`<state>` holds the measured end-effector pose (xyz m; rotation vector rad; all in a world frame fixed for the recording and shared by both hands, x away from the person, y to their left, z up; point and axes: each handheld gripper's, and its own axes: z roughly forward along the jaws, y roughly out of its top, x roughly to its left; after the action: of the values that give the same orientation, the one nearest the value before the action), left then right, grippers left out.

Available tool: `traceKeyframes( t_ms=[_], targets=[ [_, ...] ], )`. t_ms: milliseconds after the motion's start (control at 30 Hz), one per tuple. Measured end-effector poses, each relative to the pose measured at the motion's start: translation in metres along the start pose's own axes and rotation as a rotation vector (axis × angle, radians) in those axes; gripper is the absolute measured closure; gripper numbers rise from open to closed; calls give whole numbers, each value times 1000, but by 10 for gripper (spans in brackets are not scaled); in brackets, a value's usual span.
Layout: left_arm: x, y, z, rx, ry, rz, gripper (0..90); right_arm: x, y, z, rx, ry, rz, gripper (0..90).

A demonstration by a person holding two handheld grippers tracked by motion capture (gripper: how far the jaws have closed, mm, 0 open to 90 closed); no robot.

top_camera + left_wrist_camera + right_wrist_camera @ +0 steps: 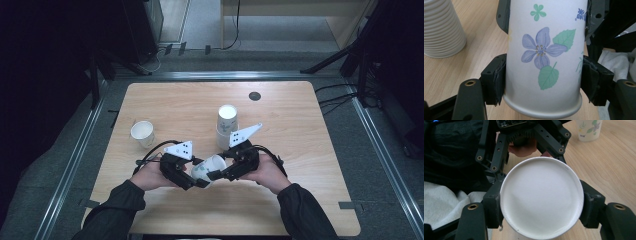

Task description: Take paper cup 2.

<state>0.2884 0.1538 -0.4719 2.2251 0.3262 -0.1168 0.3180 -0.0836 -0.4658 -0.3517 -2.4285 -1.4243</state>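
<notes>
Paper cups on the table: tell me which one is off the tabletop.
The flower-printed paper cup held sideways between both grippers; the single cup and the stacked cups stand on the table.

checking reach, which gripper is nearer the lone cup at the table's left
Left. The left gripper sits just right of and nearer than the lone cup; the right gripper is farther right.

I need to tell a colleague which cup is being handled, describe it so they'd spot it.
On the wooden table, near the front edge, the left gripper and right gripper clamp one flowered paper cup. Unlike the upright stack and single cup, it lies sideways.
</notes>
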Motion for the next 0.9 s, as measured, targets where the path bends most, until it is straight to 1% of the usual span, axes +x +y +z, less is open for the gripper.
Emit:
traceKeyframes(
  t_ms=[167, 233, 333, 367, 467, 500, 533, 600, 667, 700, 733, 800, 867, 900],
  targets=[
    [0, 0, -1, 3, -6, 2, 303, 1, 0, 0, -2, -1, -17, 322],
    [0, 0, -1, 4, -7, 4, 304, 0, 0, 0, 6, 6, -13, 316],
    [1, -1, -2, 15, -11, -3, 304, 0, -2, -1, 21, -5, -19, 285],
    [1, -1, -2, 16, -8, -4, 304, 0, -3, -2, 35, -20, -37, 271],
    [2, -1, -5, 19, -5, -1, 303, 1, -6, -3, 62, -45, -60, 261],
    [3, -1, -7, 13, -13, -13, 304, 2, -7, -3, 69, -59, -67, 261],
    [5, -1, -7, 19, -16, -19, 304, 3, -8, -4, 78, -64, -69, 261],
    [6, 1, -9, 52, -4, 0, 304, 4, -9, -6, 93, -91, -77, 257],
    [8, 4, -12, 51, -6, -1, 304, 3, -10, -8, 93, -103, -86, 250],
    [9, 5, -13, 50, -11, -5, 304, 4, -11, -9, 93, -119, -83, 250],
    [10, 7, -15, 54, -6, -3, 304, 4, -11, -10, 94, -122, -83, 250],
    [12, 10, -17, 75, -2, 0, 304, 4, -11, -12, 85, -140, -95, 247],
    [15, 14, -19, 93, -15, -1, 304, 5, -11, -12, 77, -150, -90, 242],
    [16, 16, -20, 106, -14, 3, 304, 5, -11, -13, 73, -157, -94, 241]
  ],
)
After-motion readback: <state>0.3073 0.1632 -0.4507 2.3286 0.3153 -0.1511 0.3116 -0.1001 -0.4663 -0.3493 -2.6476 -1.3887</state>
